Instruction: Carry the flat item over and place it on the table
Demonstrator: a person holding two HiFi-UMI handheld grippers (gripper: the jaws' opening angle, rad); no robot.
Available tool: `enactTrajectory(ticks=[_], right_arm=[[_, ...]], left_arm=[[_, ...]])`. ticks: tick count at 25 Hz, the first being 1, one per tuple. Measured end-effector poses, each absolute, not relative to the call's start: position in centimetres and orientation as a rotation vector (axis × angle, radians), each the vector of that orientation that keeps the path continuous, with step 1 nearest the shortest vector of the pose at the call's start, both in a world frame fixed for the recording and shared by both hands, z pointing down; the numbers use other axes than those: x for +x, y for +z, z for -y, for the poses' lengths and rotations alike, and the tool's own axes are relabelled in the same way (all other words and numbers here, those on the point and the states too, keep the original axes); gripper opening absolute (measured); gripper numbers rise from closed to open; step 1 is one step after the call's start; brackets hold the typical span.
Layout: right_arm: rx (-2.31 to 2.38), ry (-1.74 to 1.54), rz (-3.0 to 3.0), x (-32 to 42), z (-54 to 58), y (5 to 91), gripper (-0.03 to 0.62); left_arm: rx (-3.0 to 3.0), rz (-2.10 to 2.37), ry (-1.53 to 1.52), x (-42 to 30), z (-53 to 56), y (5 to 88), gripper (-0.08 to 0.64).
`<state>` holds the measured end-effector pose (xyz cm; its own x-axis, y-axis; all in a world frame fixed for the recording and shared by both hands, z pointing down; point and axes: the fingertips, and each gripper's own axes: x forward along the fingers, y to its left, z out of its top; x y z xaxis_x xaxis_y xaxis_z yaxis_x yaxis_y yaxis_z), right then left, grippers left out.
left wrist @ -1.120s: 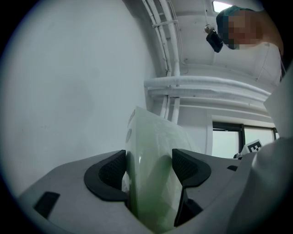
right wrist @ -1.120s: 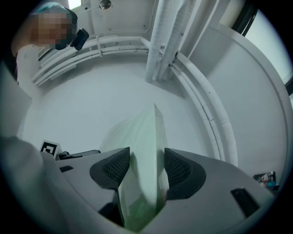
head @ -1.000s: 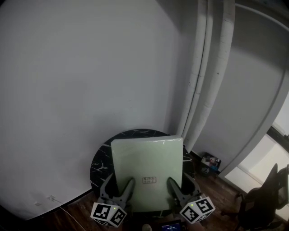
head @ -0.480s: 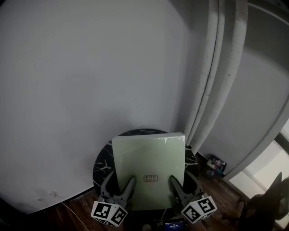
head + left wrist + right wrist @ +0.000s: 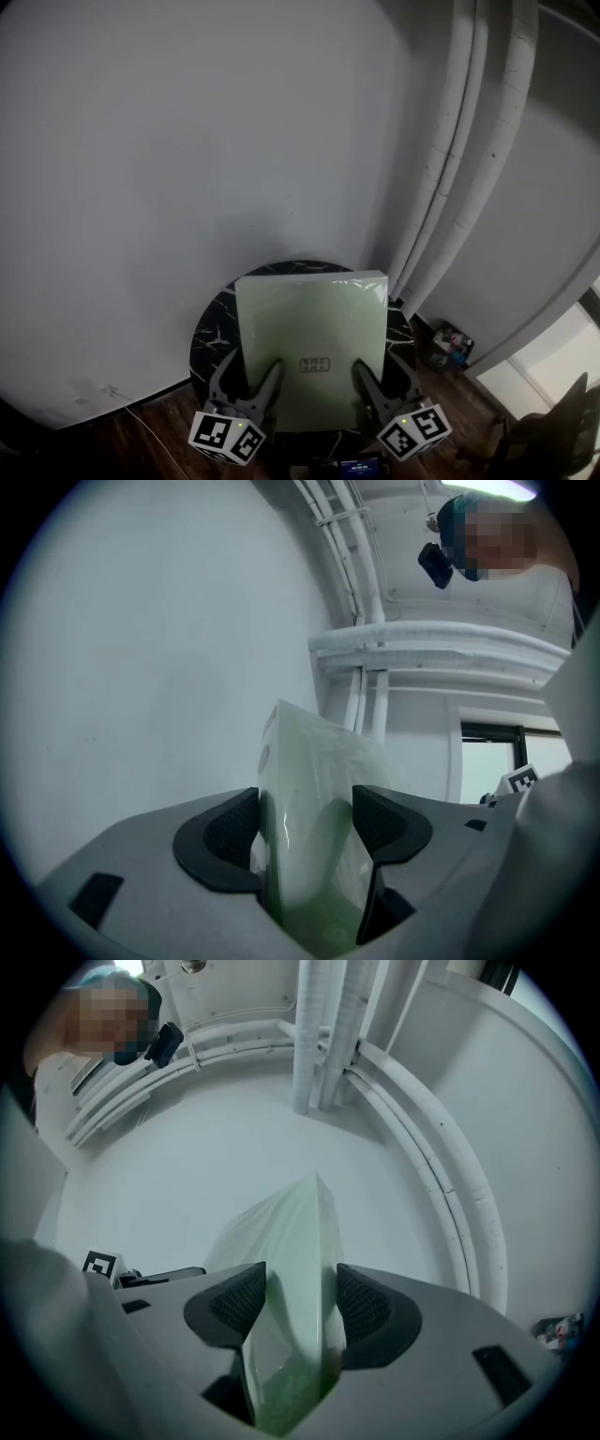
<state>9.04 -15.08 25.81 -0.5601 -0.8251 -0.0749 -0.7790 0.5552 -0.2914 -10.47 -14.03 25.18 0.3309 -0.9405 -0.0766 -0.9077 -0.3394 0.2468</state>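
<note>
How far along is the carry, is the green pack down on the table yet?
Done: the left gripper and right gripper are both shut on the near edge of the flat green pack. In hand: it is held over the round black table; contact cannot be told. Left: set it down and release.

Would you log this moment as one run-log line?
phase: carry | left gripper: shut on pack | right gripper: shut on pack | pack: overlaps table, head view | set down: cannot tell
</note>
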Motion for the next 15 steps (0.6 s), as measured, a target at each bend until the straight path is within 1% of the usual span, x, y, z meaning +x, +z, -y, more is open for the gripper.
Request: enactTrajectory(ticks=[15], right_arm=[[-1.345, -0.509, -2.634, 9.7, 19.5, 31.4, 0.216]], left_arm=[[2.343, 1.726, -0.212, -9.7, 17.9, 30.4, 0.322]])
